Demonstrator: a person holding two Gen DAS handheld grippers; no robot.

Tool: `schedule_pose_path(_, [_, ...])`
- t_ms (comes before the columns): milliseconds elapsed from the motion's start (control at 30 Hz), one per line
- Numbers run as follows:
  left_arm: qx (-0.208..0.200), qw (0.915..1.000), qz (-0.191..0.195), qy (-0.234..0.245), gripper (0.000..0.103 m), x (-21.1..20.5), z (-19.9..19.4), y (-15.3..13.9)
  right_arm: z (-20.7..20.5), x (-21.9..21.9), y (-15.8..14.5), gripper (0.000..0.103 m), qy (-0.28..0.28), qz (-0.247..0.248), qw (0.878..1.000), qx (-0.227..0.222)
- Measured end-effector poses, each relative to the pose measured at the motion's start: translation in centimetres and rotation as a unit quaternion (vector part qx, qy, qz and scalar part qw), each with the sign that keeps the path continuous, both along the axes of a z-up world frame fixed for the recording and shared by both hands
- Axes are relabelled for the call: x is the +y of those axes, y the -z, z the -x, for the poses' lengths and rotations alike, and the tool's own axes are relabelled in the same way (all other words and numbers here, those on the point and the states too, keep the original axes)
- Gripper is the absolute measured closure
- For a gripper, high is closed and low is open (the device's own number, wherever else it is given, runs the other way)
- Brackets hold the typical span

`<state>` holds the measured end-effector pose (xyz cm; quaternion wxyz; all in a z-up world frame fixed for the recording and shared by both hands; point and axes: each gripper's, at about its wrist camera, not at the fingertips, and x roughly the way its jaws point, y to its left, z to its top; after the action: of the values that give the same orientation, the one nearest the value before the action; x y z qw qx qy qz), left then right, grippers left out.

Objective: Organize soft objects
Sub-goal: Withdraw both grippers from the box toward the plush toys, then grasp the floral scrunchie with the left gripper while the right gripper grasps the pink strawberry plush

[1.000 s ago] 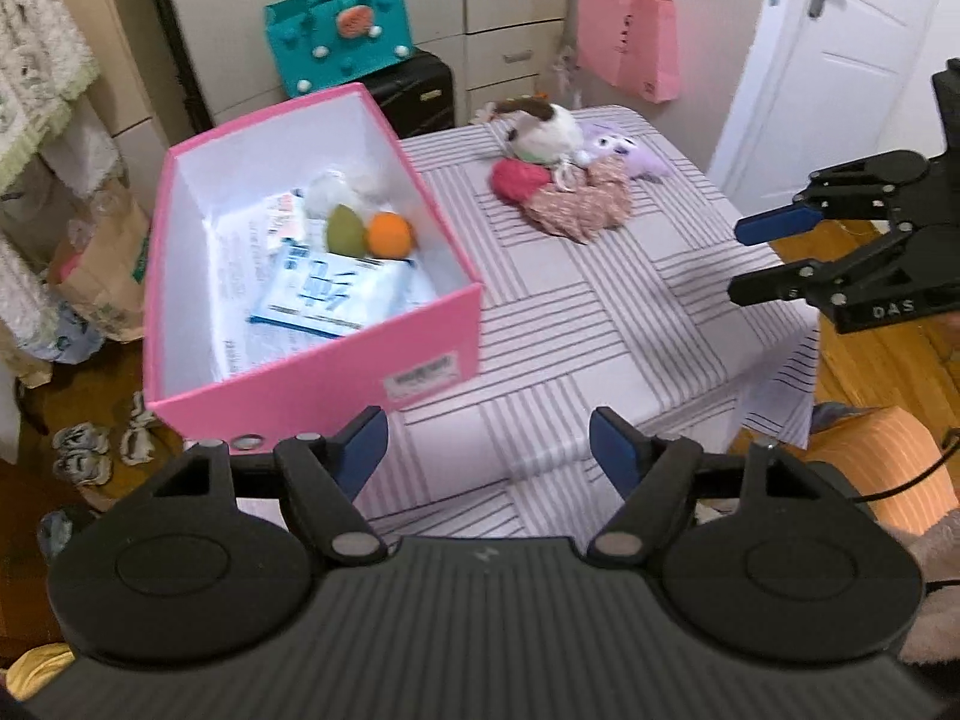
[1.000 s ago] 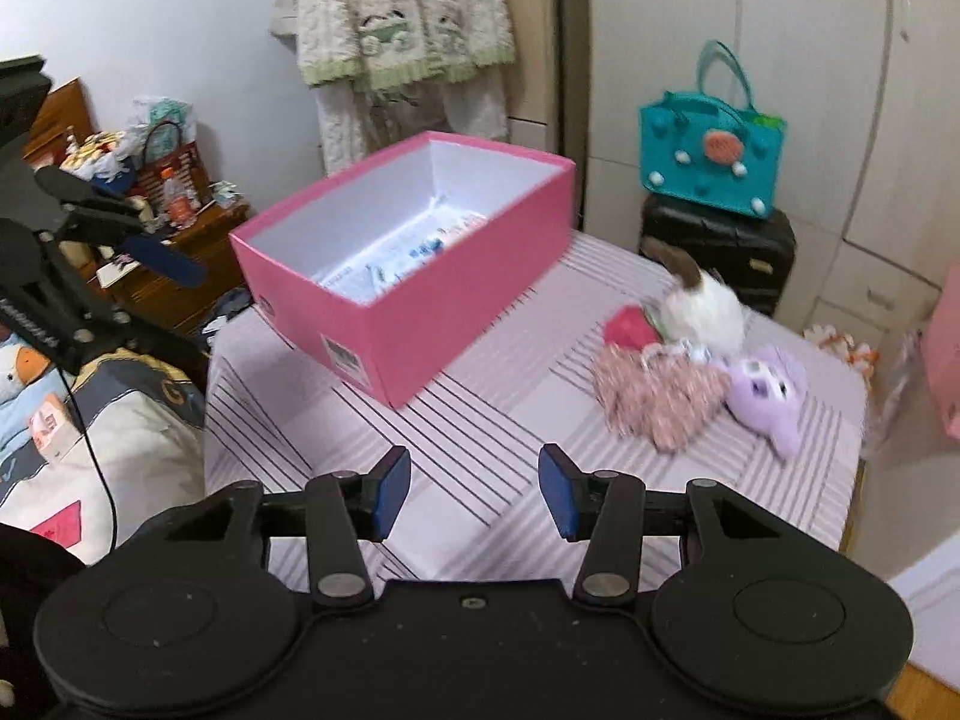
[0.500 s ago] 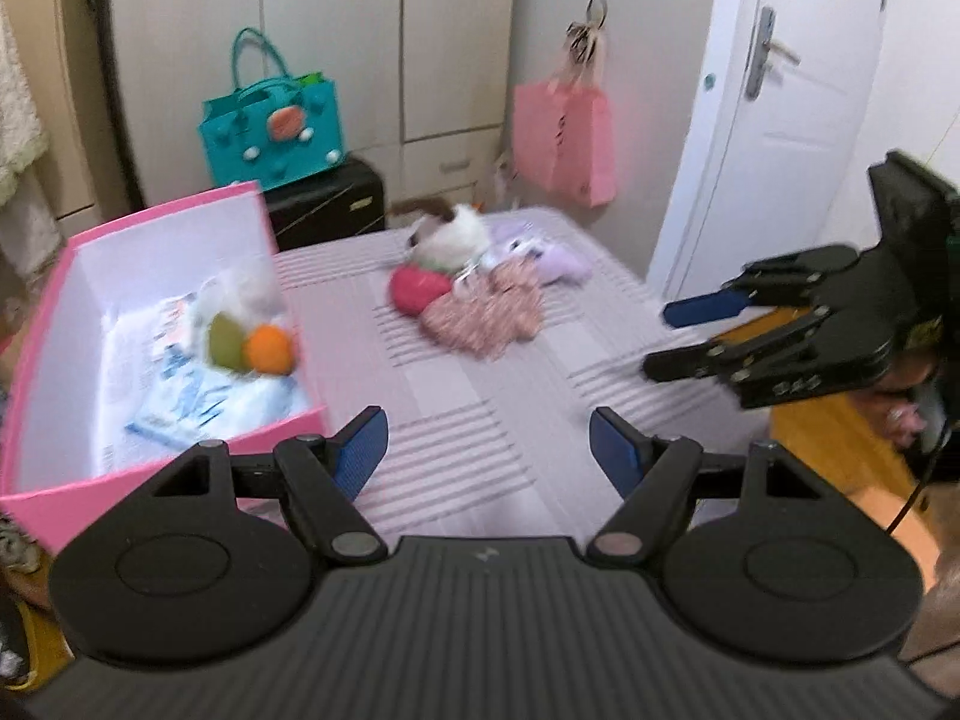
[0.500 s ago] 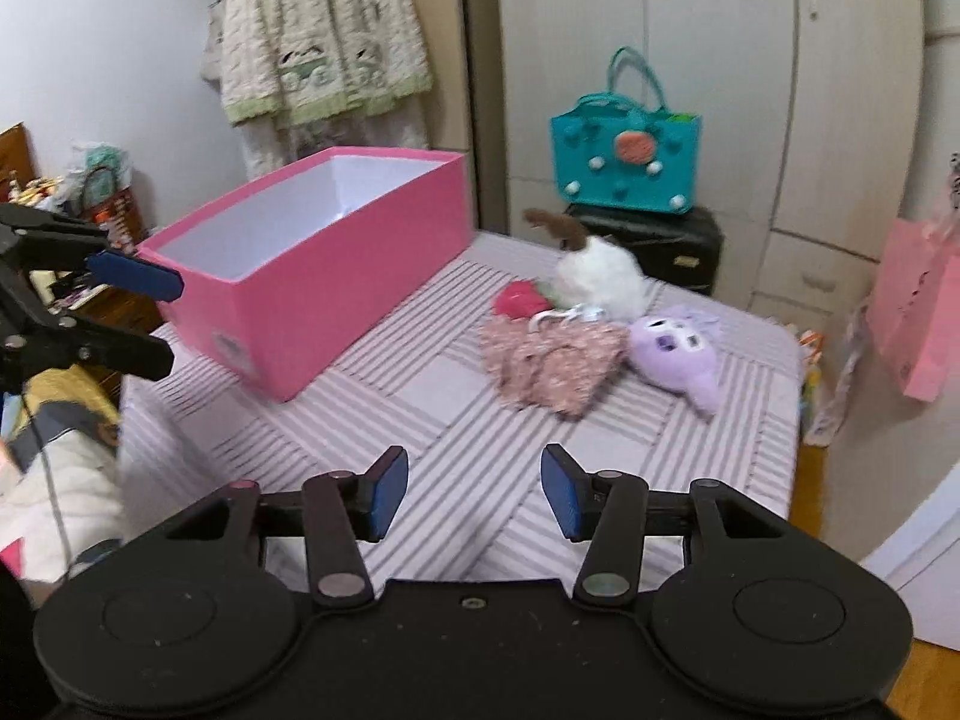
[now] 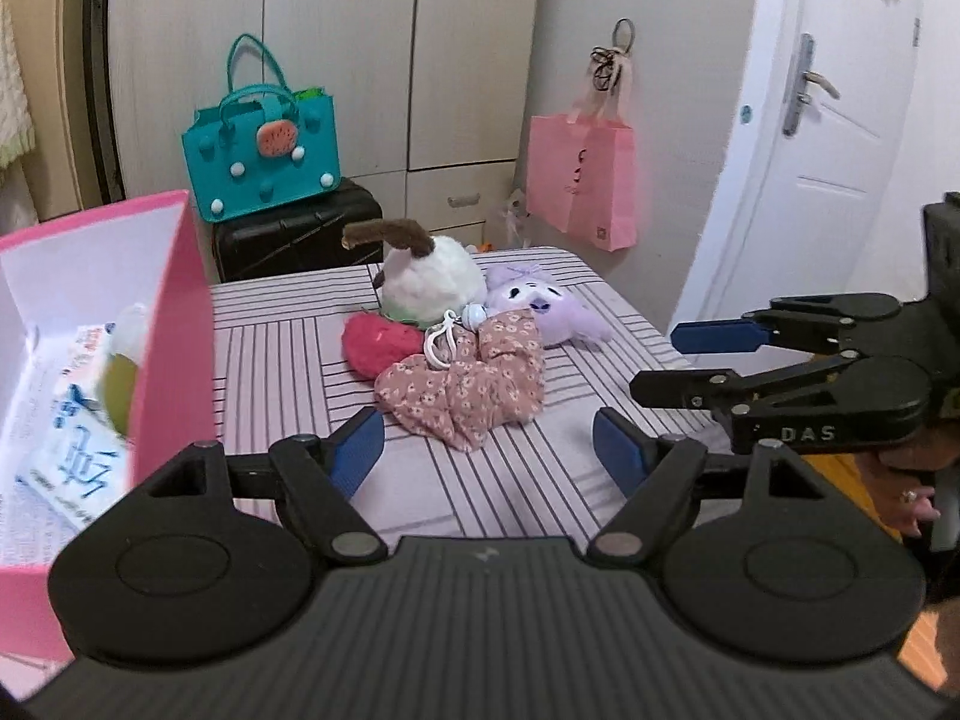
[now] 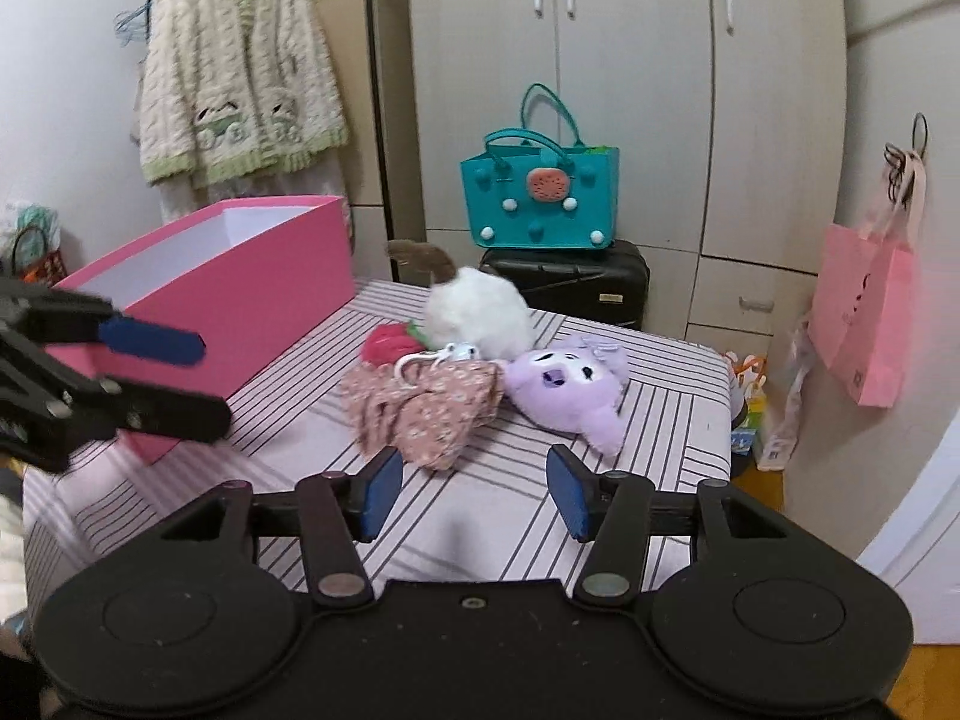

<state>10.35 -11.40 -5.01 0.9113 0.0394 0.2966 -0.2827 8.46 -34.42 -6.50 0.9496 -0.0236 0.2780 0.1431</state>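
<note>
Here, a striped-cloth desk (image 6: pixel 660 396) fronts pale wardrobe doors (image 6: pixel 630 90); bare stripes lie before both empty hand-held grippers, left (image 5: pixel 487 450) and right (image 6: pixel 474 489), jaws apart and just widening.

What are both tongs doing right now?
Left tongs: open, empty, just opened wider.
Right tongs: open, empty, just opened wider.

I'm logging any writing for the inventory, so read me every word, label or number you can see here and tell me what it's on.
"DAS": white letters on the side of the right gripper, seen from the left wrist.
Blue print on the white packets in the pink box: too blurred to read.
Mark on the pink paper bag: too small to read.
Small plate on the black suitcase: unreadable.
</note>
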Motion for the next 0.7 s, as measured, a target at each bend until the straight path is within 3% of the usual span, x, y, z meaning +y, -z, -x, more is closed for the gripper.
schedule_pose_path(267, [-0.034, 0.9983, -0.011, -0.047, 0.023, -2.8, -4.2, 2.8, -3.8, -1.1, 1.2, 0.044, 0.015, -0.022, 1.000, 0.004])
schedule_pose_path(533, [0.007, 0.9978, 0.013, -0.064, 0.019, -4.3, -6.5, 4.2, -5.8, -2.0, 0.8, 0.044, 0.048, -0.014, 0.999, 0.013])
schedule_pose_path(700, [-0.003, 0.9960, -0.025, -0.085, 0.016, -5.9, -7.0, 5.7, -6.5, -1.9, 0.9, 0.044, 0.040, -0.028, 0.998, 0.028])
